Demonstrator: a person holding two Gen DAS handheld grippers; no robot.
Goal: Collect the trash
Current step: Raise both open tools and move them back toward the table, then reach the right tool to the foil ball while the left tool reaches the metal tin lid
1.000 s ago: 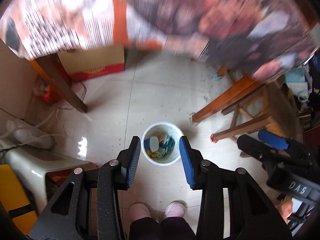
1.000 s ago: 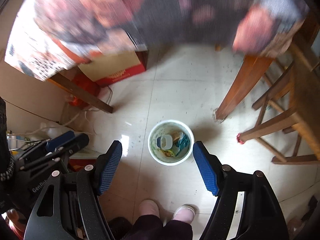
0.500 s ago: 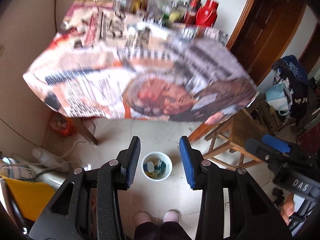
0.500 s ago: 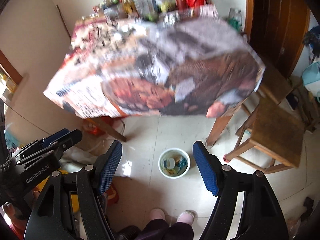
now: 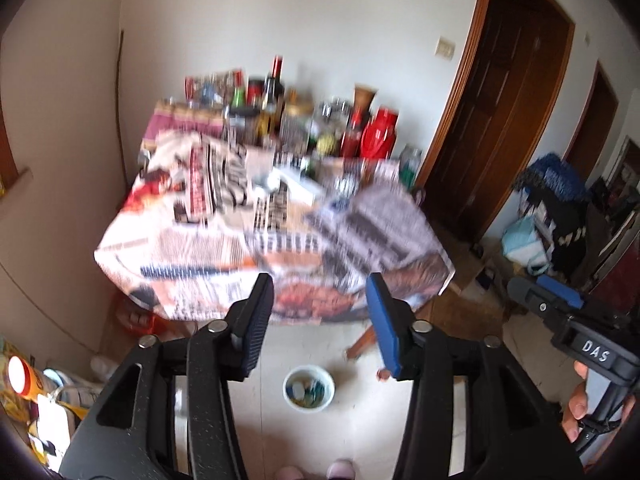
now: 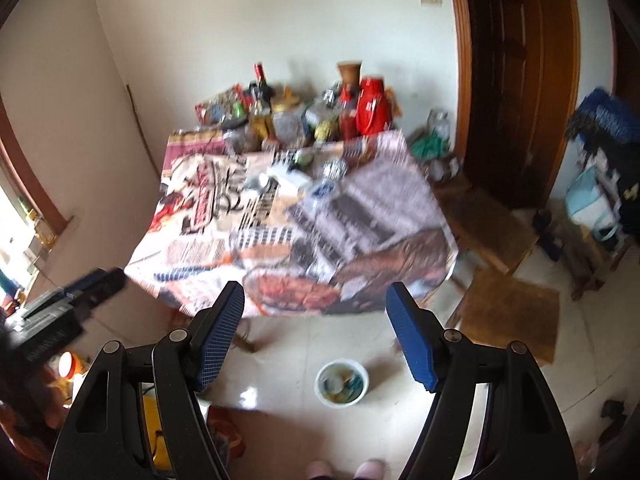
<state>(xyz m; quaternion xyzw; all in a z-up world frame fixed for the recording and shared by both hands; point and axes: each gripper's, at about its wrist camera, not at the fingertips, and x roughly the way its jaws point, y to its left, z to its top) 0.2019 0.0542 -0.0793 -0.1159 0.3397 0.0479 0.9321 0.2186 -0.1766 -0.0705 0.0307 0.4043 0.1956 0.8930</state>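
Both claws up high, nothing held: my left claw (image 5: 320, 326) has just been opening, jaws about half apart on empty air; my right claw (image 6: 314, 336) gapes wide, also empty. Largest ahead, the tabletop (image 6: 256, 240) under printed paper, bottles and jars crowded along its far edge. Wooden stool (image 6: 510, 308) at right. Smallest, the white trash bucket (image 5: 309, 388) on the tiled floor below, wrappers inside.

Tabletop clutter (image 5: 304, 128) motion-blurred, bin contents (image 6: 342, 384) too small to identify
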